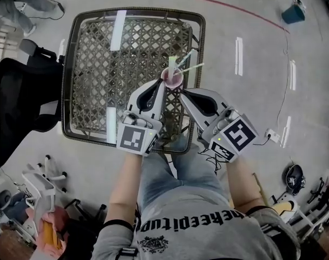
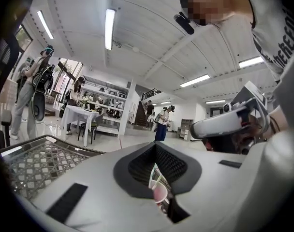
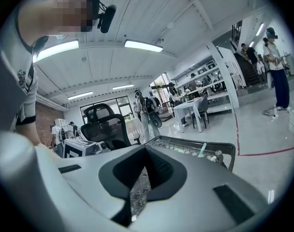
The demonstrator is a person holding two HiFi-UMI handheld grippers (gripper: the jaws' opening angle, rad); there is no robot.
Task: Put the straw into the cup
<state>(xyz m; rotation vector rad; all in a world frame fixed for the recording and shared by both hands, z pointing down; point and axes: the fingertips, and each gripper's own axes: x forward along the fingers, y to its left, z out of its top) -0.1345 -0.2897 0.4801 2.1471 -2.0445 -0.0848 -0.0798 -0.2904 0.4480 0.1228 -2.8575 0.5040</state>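
Observation:
A pink cup (image 1: 173,80) stands on the wicker table (image 1: 70,75) near its front right. A white straw (image 1: 188,57) and a wider green one (image 1: 172,64) stick up out of it. My left gripper (image 1: 162,85) sits just left of the cup and my right gripper (image 1: 184,92) just in front and to its right, both pointing at it. In each gripper view the jaws stand together with only a thin slit. Through the left gripper's (image 2: 156,167) slit I see the cup (image 2: 160,193). Only table lattice shows past the right gripper (image 3: 145,167).
A black office chair (image 1: 18,102) stands against the table's left side. My knees in jeans (image 1: 181,167) are at its front edge. Clutter lies on the floor at bottom left (image 1: 43,221) and bottom right (image 1: 293,179). A cable (image 1: 286,85) runs along the floor to the right.

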